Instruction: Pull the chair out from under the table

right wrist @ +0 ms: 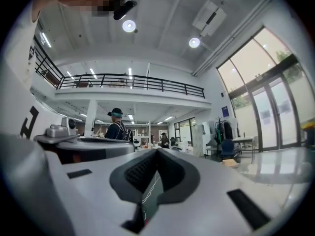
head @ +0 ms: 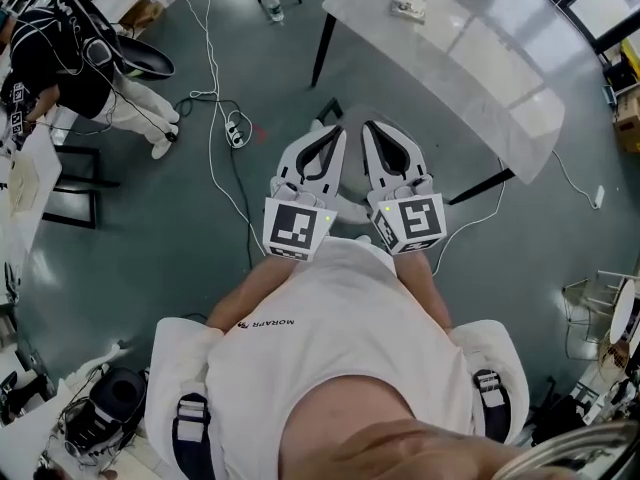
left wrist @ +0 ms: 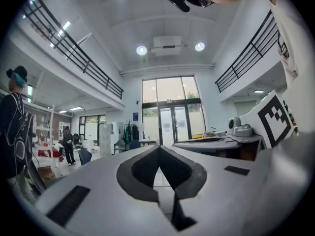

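Observation:
My two grippers are held side by side in front of the person's chest, pointing level toward the table. The left gripper (head: 325, 128) is shut with nothing between its black pads, and its tips meet in the left gripper view (left wrist: 158, 149). The right gripper (head: 372, 126) is shut and empty too, with its pads together in the right gripper view (right wrist: 156, 152). The pale table (head: 480, 68) on black legs stands ahead and to the right. No chair under it shows in any view. Both gripper views look out across a tall hall, not at the floor.
White cables and a power strip (head: 235, 128) lie on the floor ahead-left. A person in black (head: 60, 58) stands at far left beside a black frame (head: 75, 183). Books (head: 410, 3) rest on the table's far end. A water bottle (head: 272, 6) stands on the floor beyond.

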The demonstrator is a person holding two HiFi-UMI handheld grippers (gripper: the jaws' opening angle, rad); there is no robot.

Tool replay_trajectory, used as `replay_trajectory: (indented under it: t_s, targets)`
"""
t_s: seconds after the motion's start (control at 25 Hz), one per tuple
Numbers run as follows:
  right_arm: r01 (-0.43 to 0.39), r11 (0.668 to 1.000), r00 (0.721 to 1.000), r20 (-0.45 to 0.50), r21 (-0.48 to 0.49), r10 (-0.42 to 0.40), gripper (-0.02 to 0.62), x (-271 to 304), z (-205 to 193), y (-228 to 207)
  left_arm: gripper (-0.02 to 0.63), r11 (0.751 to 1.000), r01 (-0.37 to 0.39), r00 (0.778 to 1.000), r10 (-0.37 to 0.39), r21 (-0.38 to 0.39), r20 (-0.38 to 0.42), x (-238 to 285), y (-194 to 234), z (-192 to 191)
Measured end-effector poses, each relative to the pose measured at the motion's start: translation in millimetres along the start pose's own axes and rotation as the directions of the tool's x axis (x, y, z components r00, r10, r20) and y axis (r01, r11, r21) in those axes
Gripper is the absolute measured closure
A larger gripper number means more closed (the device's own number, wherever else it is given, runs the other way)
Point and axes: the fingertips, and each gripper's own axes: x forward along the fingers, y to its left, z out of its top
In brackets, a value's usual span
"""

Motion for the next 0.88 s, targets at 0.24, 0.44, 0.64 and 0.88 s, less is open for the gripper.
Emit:
replay_trajectory:
  t_s: [0.24, 0.44, 0.64, 0.88]
  targets:
    - [0.0, 1.0, 1.0, 0.021, 0.001, 0.0, 0.581, -6.4, 4.3, -0.4, 0.601, 1.0, -0.014, 1.0, 0.014, -0.022, 0.012, 0.4, -1.6, 1.7]
    - [-0.021, 1.0, 1.0, 0.024, -0.001, 0.021, 0.581, -7.7, 2.1, 2.8, 0.601, 0.999, -0.027, 1.0, 0.027, -0.041, 0.013, -1.0, -1.1, -1.1]
    - [-0.019, 1.0, 0.999, 0.03, -0.001, 0.019, 0.581, -13.7, 2.3, 1.3, 0.601, 0.998, -0.033, 0.999, 0.034, -0.048, 0.014, -3.6, -4.8, -1.8]
    - [-0.019, 1.0, 0.999, 0.027, 0.007, 0.019, 0.581, -5.2, 0.0, -3.7, 0.601, 0.998, -0.034, 0.999, 0.034, -0.052, 0.008, -0.8, 2.8, -4.7]
